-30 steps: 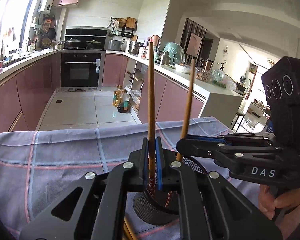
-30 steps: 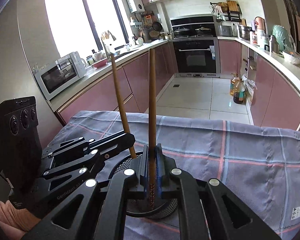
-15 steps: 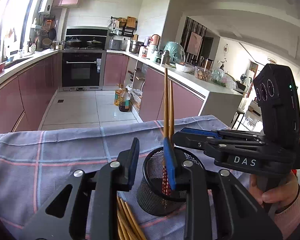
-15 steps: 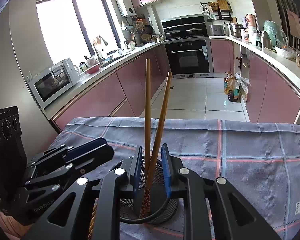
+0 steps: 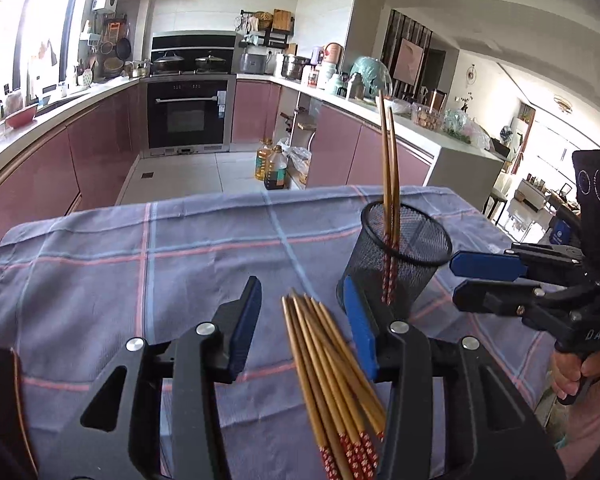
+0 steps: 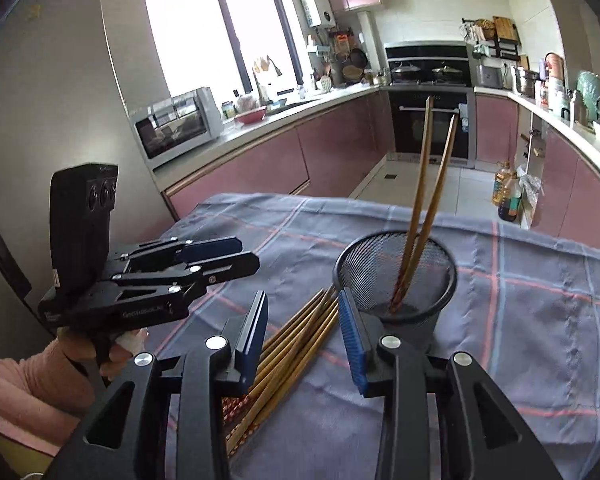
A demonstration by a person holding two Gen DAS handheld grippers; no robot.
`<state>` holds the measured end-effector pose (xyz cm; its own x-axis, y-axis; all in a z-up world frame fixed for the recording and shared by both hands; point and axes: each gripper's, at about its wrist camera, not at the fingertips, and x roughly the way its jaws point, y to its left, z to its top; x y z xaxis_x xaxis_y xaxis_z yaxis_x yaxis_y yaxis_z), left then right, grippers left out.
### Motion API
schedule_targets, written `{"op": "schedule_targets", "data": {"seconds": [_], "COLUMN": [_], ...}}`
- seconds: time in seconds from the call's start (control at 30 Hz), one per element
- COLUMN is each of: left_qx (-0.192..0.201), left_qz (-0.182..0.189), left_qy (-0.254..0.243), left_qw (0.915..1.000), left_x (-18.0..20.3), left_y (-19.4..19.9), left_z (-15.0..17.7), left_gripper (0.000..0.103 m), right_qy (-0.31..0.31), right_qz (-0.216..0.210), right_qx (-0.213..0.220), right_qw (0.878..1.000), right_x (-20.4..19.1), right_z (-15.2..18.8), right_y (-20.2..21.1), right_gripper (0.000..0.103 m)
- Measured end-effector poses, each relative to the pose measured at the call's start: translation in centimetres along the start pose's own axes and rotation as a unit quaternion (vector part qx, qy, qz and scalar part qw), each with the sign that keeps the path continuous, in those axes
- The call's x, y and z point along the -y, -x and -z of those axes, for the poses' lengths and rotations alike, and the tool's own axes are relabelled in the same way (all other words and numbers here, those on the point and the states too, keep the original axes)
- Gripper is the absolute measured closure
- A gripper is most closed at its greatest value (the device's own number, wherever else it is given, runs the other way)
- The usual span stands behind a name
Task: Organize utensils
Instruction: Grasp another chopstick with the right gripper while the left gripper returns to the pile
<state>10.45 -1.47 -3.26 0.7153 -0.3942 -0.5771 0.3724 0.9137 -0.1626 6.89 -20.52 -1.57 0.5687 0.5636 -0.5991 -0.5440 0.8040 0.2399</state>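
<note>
Two brown wooden chopsticks stand in the black wire-mesh cup on the checked-cloth worktop. The loose chopstick bundle lies beside it, unsorted. The left gripper and right gripper have just been opening; their fingers stand apart, empty.

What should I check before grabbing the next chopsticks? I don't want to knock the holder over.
1. Left gripper empty, jaws just opened: ok.
2. Right gripper empty, jaws just opened: ok.
3. Two chopsticks inside the mesh holder, leaning on its rim: ok.
4. Mesh holder upright on the cloth: ok.
5. Loose chopsticks lying bundled on the cloth beside the holder, reachable: ok.
6. One chopstick separable from the bundle without dragging others: cannot tell.
</note>
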Motion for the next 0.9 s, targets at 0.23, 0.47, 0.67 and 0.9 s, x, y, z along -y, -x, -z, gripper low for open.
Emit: {"op": "schedule_targets", "data": {"seconds": [0.23, 0.47, 0.67, 0.9], "left_qx": [-0.044, -0.060, -0.069, -0.086], "left_qz": [-0.006, -0.001, 0.009, 0.017], "left_qy": [0.010, 0.008, 0.006, 0.003], "left_qw": [0.9990, 0.9982, 0.9976, 0.9962], "left_x": [-0.7, -0.2, 0.2, 0.4], "left_y": [-0.5, -0.6, -0.6, -1.0], "left_z": [3.7, 5.2, 5.7, 6.2], "left_gripper": [0.060, 0.060, 0.060, 0.060], "right_qy": [-0.009, -0.022, -0.056, -0.093], "right_qz": [0.003, 0.023, 0.011, -0.006], "right_qx": [-0.094, -0.111, -0.110, -0.103], "right_qw": [0.996, 0.993, 0.992, 0.990], "right_x": [-1.7, -2.0, -1.0, 0.1], "right_z": [3.8, 4.6, 4.8, 5.3], "right_y": [-5.7, -7.1, -6.9, -6.2], "right_gripper": [0.070, 0.076, 0.085, 0.095]}}
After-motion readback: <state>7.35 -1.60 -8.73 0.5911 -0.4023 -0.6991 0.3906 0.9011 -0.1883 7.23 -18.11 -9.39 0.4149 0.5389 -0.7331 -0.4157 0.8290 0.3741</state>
